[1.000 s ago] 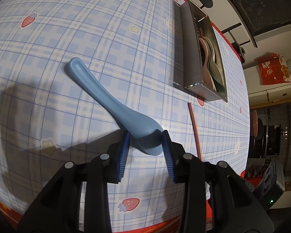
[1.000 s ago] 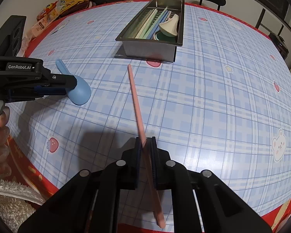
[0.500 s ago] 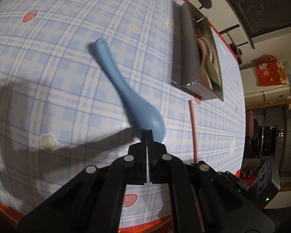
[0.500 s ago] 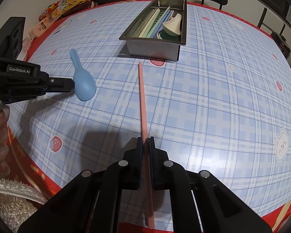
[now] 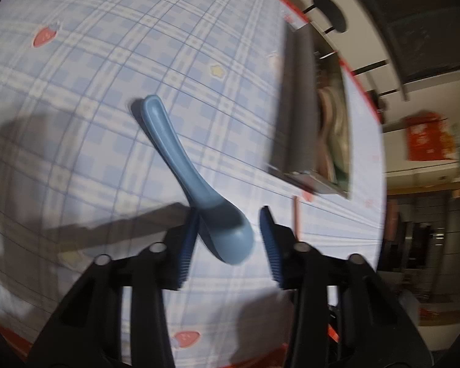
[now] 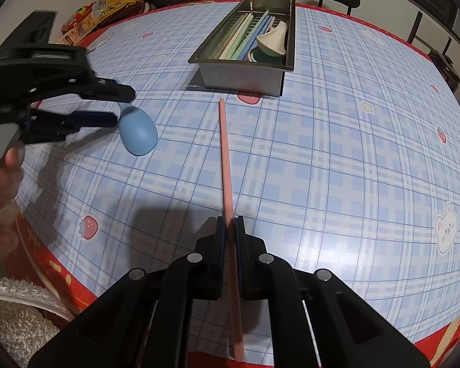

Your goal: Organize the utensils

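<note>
Left tool [image 5: 228, 239] open, straddling blue spoon's [image 5: 196, 181] bowl on table [image 6: 337, 159], lined up to grip. Right tool [image 6: 230, 230] clamped on pink chopstick [image 6: 225, 153], tip aimed toward metal tray [image 6: 245, 75], likely its destination.

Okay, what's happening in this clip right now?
A person is tidying utensils on a plaid-covered table with a handheld gripper in each hand. The right gripper is shut on a pink chopstick that points toward the metal tray, which already holds chopsticks and spoons. The left gripper is open, its fingers straddling the bowl of a blue spoon; whether the spoon touches the table is unclear.
</note>
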Demonstrator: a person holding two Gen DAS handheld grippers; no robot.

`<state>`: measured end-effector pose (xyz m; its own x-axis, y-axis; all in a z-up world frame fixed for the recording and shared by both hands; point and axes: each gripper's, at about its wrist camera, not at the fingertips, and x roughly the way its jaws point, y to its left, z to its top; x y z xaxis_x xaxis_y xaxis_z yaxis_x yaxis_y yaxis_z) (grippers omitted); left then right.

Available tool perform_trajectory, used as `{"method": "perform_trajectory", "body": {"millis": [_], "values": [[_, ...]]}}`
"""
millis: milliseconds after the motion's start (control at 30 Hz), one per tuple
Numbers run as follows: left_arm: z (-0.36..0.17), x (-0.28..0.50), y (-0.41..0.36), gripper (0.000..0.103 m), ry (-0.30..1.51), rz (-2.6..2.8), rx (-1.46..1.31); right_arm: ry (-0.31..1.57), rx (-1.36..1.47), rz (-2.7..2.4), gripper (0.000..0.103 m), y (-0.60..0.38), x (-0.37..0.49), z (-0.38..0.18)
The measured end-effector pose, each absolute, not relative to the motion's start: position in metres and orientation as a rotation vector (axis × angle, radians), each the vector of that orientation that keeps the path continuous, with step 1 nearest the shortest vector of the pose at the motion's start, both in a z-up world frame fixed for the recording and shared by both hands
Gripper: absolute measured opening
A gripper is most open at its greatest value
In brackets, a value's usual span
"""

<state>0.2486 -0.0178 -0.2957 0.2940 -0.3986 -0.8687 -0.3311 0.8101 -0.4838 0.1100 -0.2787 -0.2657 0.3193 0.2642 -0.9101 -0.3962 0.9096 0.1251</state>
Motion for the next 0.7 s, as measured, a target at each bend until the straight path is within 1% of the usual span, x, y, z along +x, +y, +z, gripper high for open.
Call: {"method": "perform_trajectory", "body": {"millis": [33,167,433,500,533,600,700], "values": [[-0.297,0.251,-0.021,0.035,1.311,-0.038,-0.656,1.169,-0.127,0.437,0.007,-0.279,0.11,-0.266],[-0.293,0.258,-0.039,0.035,1.297,-0.038,-0.529,1.168,-0.123,0.44,0.007,-0.28,0.11,-0.266],[-0.29,0.268,-0.059,0.035,1.294,-0.036,-0.439,1.169,-0.123,0.443,0.007,-0.279,0.11,-0.266],[-0.292,0.269,-0.064,0.032,1.296,-0.067,-0.439,1.17,-0.12,0.444,0.007,-0.279,0.11,-0.266],[-0.293,0.27,-0.065,0.024,1.299,-0.079,-0.436,1.17,-0.119,0.444,0.007,-0.279,0.11,-0.266],[-0.29,0.268,-0.07,0.013,1.295,-0.105,-0.39,1.172,-0.116,0.445,0.007,-0.279,0.111,-0.266],[-0.284,0.258,-0.075,0.012,1.301,-0.146,-0.289,1.172,-0.113,0.446,0.007,-0.279,0.111,-0.266]]}}
